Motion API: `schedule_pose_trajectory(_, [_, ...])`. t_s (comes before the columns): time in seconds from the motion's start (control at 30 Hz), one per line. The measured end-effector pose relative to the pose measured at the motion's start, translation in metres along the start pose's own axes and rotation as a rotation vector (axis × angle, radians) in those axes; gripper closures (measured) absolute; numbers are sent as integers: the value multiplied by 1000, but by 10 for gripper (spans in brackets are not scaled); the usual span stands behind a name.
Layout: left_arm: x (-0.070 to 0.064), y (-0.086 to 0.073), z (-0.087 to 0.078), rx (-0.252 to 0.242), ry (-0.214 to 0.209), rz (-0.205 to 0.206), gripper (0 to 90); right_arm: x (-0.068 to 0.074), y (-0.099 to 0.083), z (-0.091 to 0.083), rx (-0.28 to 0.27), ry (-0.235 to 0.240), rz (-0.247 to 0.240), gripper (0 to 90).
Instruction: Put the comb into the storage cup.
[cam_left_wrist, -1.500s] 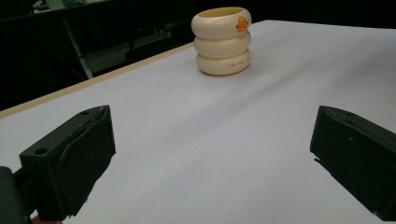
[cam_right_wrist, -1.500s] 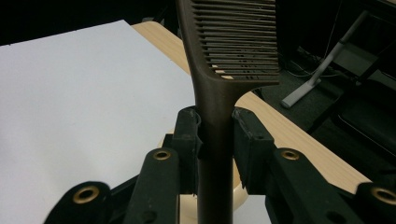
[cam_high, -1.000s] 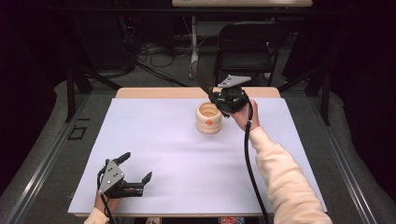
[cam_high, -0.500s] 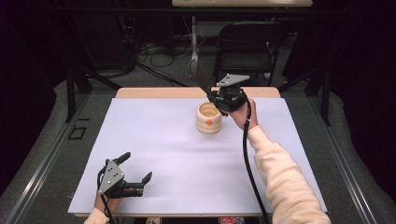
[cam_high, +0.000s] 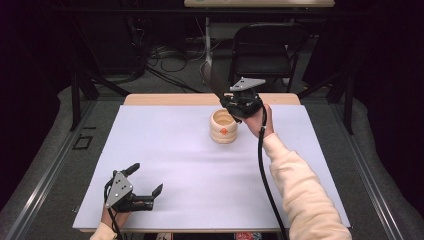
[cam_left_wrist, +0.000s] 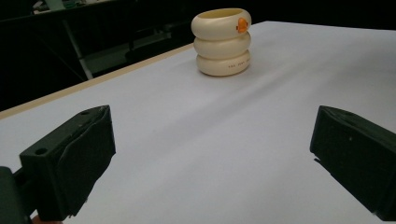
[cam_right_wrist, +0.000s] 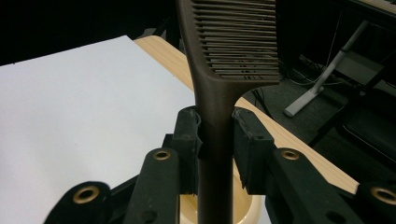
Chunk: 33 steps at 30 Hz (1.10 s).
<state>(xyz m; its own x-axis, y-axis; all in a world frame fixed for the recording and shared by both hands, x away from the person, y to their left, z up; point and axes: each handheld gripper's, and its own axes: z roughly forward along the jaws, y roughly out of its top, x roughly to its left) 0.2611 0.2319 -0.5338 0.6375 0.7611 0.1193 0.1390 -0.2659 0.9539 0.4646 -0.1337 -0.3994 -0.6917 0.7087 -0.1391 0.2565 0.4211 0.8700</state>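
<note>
White surface (cam_high: 165, 150), dark room. Right hand-held gripper (cam_right_wrist: 215, 135) clamped on brown comb (cam_right_wrist: 224, 56), handle end just over cream holder (cam_high: 223, 126), upper middle. Comb not dropped in yet. Left hand-held gripper (cam_high: 142, 187) apart, empty, lower left.

R gripper (cam_high: 226, 98) grips dark comb (cam_high: 213, 80) above cream holder (cam_high: 223, 126) — L gripper (cam_high: 146, 181) apart, near edge.

Dark room; black folding chair (cam_high: 265, 50) behind the white-topped table (cam_high: 165, 150).

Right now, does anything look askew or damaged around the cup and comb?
Nothing stands out. The cup stands upright and whole, and the right claw grips the comb squarely by its handle, teeth intact.
</note>
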Motion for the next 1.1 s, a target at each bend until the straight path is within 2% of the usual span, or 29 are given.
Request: schedule_pose_trajectory(1.1, [0,0,0,-5,2,-5,0,-2,2,14,-33,-2,27,722])
